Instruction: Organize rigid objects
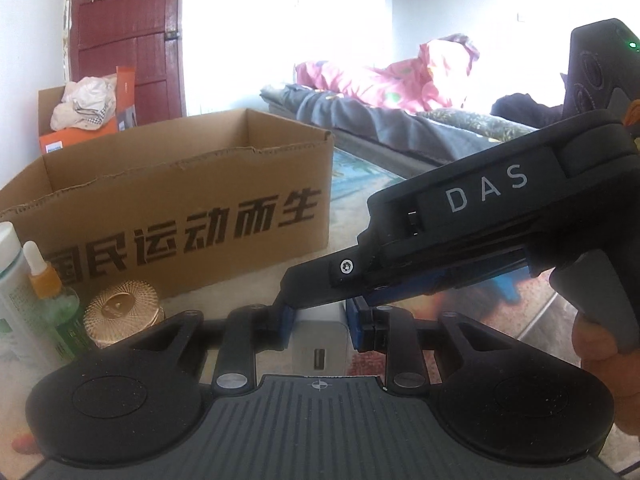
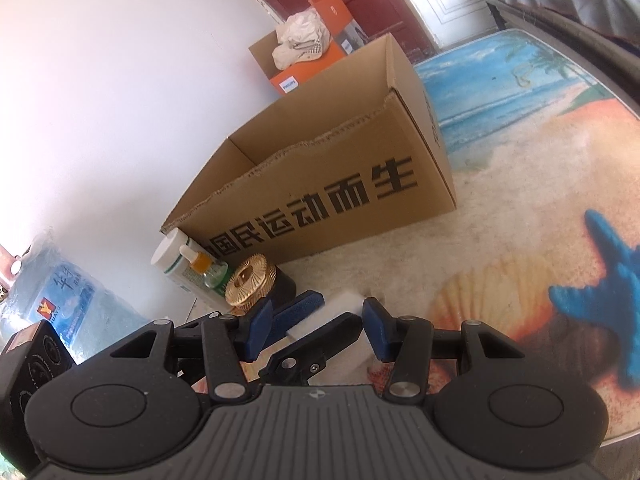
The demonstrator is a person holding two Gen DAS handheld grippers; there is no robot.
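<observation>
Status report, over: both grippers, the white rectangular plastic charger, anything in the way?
Left gripper shut on white rectangular plastic charger. Right gripper straddles it, contact unclear. Open brown cardboard box ahead, nothing between.

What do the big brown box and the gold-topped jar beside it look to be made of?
Brown box: corrugated cardboard, matte; the torn top edge shows the fluting, and dark characters are printed on its side. Gold-topped jar: the lid looks like shiny gold metal or metallised plastic with fine radial ridges; which one cannot be told. The body below appears dark and glossy, perhaps glass or plastic.
</observation>
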